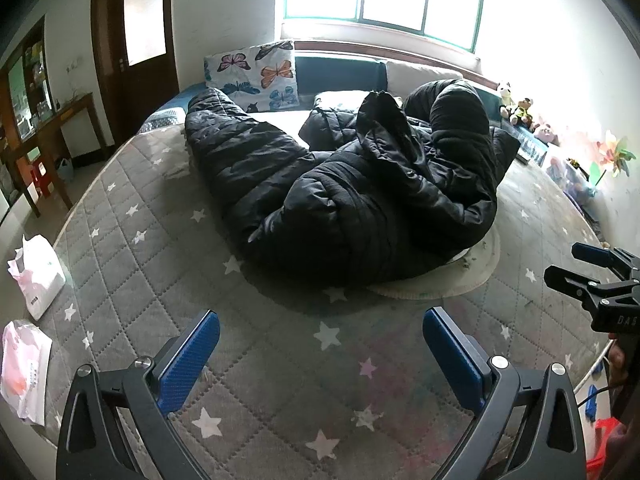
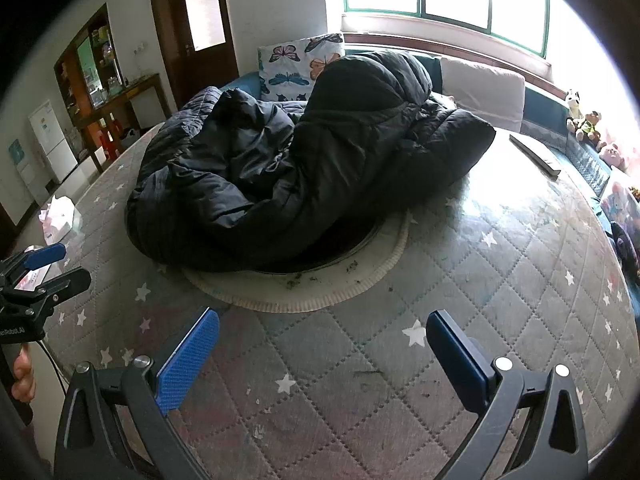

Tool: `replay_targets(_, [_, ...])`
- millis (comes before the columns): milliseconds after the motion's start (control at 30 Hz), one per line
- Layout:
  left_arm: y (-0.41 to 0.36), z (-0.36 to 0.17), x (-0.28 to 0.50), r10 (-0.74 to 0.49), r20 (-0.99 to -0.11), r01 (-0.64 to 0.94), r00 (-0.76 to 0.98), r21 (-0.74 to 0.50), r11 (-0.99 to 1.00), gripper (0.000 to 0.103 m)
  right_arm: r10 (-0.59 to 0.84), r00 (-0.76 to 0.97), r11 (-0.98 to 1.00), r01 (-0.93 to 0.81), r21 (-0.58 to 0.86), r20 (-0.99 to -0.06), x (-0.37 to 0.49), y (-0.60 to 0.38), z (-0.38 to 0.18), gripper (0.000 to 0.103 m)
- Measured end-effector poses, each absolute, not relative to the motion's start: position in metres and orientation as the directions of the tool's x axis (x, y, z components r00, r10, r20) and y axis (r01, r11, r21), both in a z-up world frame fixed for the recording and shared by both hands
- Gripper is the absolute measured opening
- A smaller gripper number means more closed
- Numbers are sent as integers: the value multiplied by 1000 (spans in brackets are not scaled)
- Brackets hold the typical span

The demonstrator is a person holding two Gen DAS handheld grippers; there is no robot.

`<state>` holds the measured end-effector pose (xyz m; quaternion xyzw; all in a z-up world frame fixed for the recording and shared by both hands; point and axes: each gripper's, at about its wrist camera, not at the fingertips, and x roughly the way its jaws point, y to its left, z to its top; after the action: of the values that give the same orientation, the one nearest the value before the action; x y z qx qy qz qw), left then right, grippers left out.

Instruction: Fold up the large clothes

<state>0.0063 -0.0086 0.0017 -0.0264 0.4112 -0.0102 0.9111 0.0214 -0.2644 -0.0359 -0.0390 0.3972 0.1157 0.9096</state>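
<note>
A large black puffy coat [image 1: 360,184] lies crumpled in a heap on the grey star-patterned quilted cover [image 1: 280,360] of a round table, partly over a white ring [image 1: 452,280] at its centre. In the right wrist view the coat [image 2: 304,168] bulges high at the back. My left gripper [image 1: 320,340] hovers above the near side of the cover, open, nothing between its blue pads. My right gripper [image 2: 322,344] is open too, short of the coat, and its black fingers [image 1: 576,272] show at the right edge of the left wrist view.
White and pink packets [image 1: 28,364] lie at the table's left rim. A butterfly pillow [image 1: 256,72] and a white cushion [image 2: 484,88] lean at the back under the window. Stuffed toys [image 1: 516,108] sit at the right. A dark flat strip [image 2: 536,156] lies on the cover.
</note>
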Motion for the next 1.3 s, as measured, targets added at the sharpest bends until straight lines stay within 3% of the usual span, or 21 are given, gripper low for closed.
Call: replay_targets(1300, [-12, -1, 21, -36, -756, 2, 653, -46, 999, 103, 187, 653, 966, -256, 18, -734, 30, -261, -35, 103])
